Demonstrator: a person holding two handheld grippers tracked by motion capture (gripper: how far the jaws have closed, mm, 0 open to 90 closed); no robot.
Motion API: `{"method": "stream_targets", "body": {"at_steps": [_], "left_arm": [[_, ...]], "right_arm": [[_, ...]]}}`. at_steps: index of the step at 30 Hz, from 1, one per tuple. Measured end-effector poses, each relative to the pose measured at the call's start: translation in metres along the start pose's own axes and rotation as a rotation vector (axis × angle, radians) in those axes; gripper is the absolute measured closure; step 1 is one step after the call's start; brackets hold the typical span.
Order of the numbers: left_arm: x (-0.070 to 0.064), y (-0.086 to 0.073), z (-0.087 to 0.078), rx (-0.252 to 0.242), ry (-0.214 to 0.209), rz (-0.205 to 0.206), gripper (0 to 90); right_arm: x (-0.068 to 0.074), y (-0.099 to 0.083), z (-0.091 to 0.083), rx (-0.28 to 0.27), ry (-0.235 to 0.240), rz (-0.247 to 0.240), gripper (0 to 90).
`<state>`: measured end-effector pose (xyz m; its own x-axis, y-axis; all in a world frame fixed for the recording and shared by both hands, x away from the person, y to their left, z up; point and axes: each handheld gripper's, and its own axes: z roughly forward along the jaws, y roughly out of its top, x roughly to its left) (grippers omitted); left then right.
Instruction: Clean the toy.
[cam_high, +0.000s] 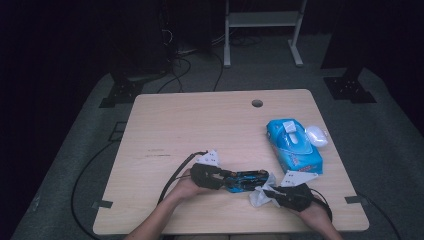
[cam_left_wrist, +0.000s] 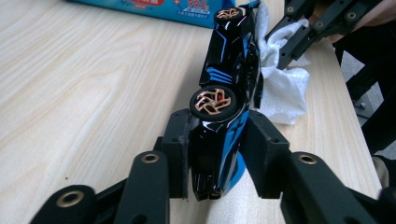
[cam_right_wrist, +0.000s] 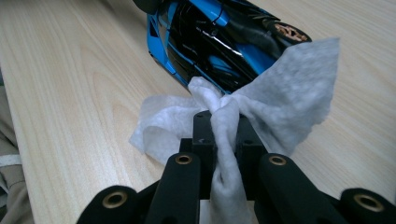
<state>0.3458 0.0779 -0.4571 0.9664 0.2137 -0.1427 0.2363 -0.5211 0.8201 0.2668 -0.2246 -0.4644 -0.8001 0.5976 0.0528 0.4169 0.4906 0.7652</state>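
A black and blue toy car (cam_high: 246, 180) with copper wheels lies near the table's front edge. My left gripper (cam_high: 223, 177) is shut on one end of the toy car (cam_left_wrist: 225, 112), which is turned on its side between the jaws. My right gripper (cam_high: 276, 194) is shut on a white wipe (cam_high: 261, 195). In the right gripper view the wipe (cam_right_wrist: 261, 112) bunches between the jaws and presses against the toy car (cam_right_wrist: 219, 42) body. The right gripper (cam_left_wrist: 299, 35) and the wipe (cam_left_wrist: 282, 88) also appear beside the car in the left gripper view.
A blue pack of wet wipes (cam_high: 294, 146) lies on the right side of the wooden table (cam_high: 190, 125), with a white object (cam_high: 316, 135) beside it. A cable hole (cam_high: 257, 103) sits near the far edge. Cables trail off the table's left side.
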Motion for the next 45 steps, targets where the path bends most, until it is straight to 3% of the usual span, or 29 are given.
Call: {"method": "stream_targets", "body": {"at_steps": [7, 9, 12, 17, 20, 23, 25, 27, 32, 34, 36, 37, 41, 45], "left_arm": [[-0.003, 0.000, -0.001, 0.005, 0.004, 0.087, 65.9], [-0.005, 0.000, -0.002, 0.005, 0.026, 0.117, 65.9], [-0.006, 0.001, -0.004, -0.013, 0.024, 0.144, 66.5], [-0.007, 0.002, -0.010, -0.032, 0.044, 0.192, 67.0], [-0.002, 0.000, -0.017, -0.041, 0.063, 0.190, 67.3], [0.005, -0.004, -0.024, -0.044, 0.080, 0.192, 67.5], [0.009, -0.007, -0.028, -0.032, 0.092, 0.190, 67.5], [0.012, -0.011, -0.029, -0.006, 0.105, 0.188, 67.4], [0.016, -0.016, -0.029, 0.004, 0.121, 0.176, 66.7], [0.016, -0.017, -0.028, -0.002, 0.124, 0.146, 65.1], [0.017, -0.018, -0.026, 0.009, 0.126, 0.124, 58.0], [0.016, -0.019, -0.024, 0.014, 0.136, 0.132, 55.2], [0.014, -0.020, -0.024, 0.000, 0.148, 0.149, 58.7], [0.017, -0.022, -0.025, -0.013, 0.134, 0.126, 65.3]], "right_arm": [[0.003, 0.017, -0.017, -0.108, 0.009, 0.005, 82.0], [0.003, 0.026, -0.019, -0.137, 0.014, 0.001, 82.0], [0.002, 0.038, -0.019, -0.155, 0.013, -0.015, 81.9], [-0.006, 0.057, -0.014, -0.190, -0.008, -0.001, 81.9], [-0.013, 0.066, -0.006, -0.187, -0.019, 0.019, 81.9], [-0.020, 0.072, 0.011, -0.136, -0.026, 0.040, 81.9], [-0.022, 0.075, 0.023, -0.103, -0.035, 0.049, 81.9], [-0.023, 0.078, 0.030, -0.104, -0.028, 0.060, 81.8], [-0.016, 0.084, 0.037, -0.081, -0.049, 0.015, 81.8], [-0.014, 0.084, 0.037, -0.076, -0.056, 0.014, 81.8], [-0.013, 0.085, 0.037, -0.078, -0.065, 0.012, 81.8], [-0.010, 0.086, 0.038, -0.073, -0.077, 0.000, 81.8], [0.000, 0.093, 0.043, -0.074, -0.075, -0.045, 81.8], [0.008, 0.097, 0.048, -0.073, -0.065, -0.073, 81.7]]}}
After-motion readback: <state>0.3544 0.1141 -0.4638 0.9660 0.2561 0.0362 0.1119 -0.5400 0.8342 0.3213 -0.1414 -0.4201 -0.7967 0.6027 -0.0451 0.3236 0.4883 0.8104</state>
